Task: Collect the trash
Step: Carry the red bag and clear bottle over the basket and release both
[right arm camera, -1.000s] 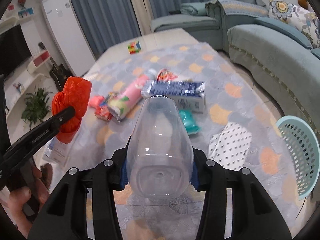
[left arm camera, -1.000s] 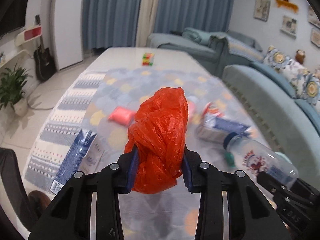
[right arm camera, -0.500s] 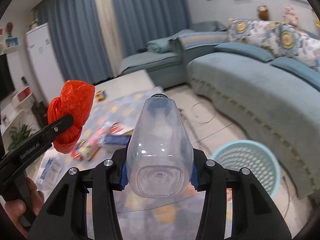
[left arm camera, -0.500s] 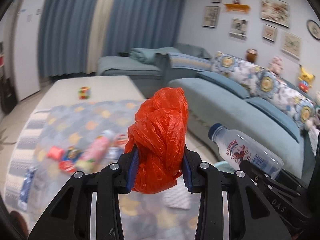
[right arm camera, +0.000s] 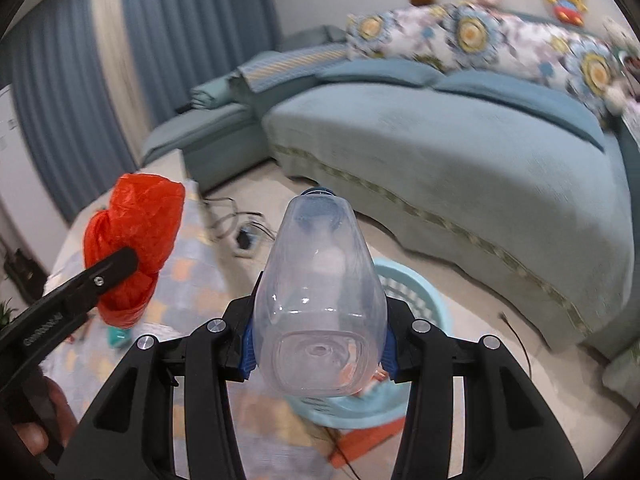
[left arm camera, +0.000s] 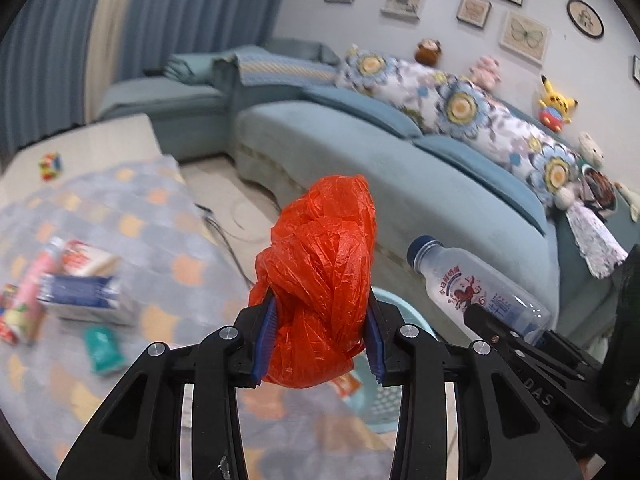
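My left gripper [left arm camera: 318, 340] is shut on a crumpled red plastic bag [left arm camera: 320, 276], held in the air; the bag also shows in the right wrist view [right arm camera: 134, 240]. My right gripper [right arm camera: 318, 350] is shut on a clear plastic bottle [right arm camera: 318, 300] with a blue cap, which shows in the left wrist view [left arm camera: 476, 284] at the right. A light blue basket [right arm camera: 424, 296] stands on the floor beyond and below the bottle, partly hidden by it. In the left wrist view its rim [left arm camera: 396, 400] peeks out under the bag.
A table with a patterned cloth [left arm camera: 120, 216] lies to the left, with a blue carton [left arm camera: 80, 296], a pink wrapper [left arm camera: 24, 300], a teal packet [left arm camera: 104, 348] and a colour cube [left arm camera: 50, 166]. A blue sofa [right arm camera: 460, 148] curves behind the basket. Cables [right arm camera: 240, 228] lie on the floor.
Both grippers have swung right, away from the table and toward the basket and sofa, still holding the bag and the bottle. The basket now lies straight ahead of the right gripper.
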{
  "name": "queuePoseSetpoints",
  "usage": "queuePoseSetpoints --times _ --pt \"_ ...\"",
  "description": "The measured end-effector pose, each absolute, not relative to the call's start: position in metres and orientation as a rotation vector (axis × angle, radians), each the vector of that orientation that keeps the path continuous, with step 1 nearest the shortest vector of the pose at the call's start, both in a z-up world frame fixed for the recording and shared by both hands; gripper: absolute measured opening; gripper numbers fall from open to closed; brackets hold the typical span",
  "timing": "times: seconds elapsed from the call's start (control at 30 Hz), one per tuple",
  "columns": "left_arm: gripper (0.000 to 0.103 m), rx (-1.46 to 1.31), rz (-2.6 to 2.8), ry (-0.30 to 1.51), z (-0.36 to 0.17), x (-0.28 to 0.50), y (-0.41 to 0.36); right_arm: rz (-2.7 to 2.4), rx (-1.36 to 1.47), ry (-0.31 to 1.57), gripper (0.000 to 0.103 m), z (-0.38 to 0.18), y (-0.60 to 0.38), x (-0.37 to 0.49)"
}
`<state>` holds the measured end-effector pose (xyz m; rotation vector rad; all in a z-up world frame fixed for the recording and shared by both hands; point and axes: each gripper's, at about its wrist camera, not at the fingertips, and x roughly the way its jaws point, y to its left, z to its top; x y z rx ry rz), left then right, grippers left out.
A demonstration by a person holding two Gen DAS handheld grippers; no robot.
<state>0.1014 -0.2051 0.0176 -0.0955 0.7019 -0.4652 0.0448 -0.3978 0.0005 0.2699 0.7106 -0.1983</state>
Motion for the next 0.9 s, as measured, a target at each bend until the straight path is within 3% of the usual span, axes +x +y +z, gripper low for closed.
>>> queuePoseSetpoints --times 0.43,0.73,0.83,0.9 --pt "0.037 -0.034 -0.567 0.92 -0.072 0.123 -0.264 -0.287 0.39 0.98 0.044 -0.107 -0.446 0.062" --pt "0.044 -0.01 -0.587 0.965 -0.089 0.127 -0.273 -0.282 0.458 1.067 0.044 -0.145 -0.452 0.066" --pt "0.053 0.001 -0.583 0.964 -0.089 0.127 -0.273 -0.29 0.449 1.054 0.044 -0.141 -0.453 0.067" --pt "0.07 0.011 -0.568 0.957 -0.087 0.126 -0.275 -0.289 0.458 1.053 0.044 -0.139 -0.454 0.067"
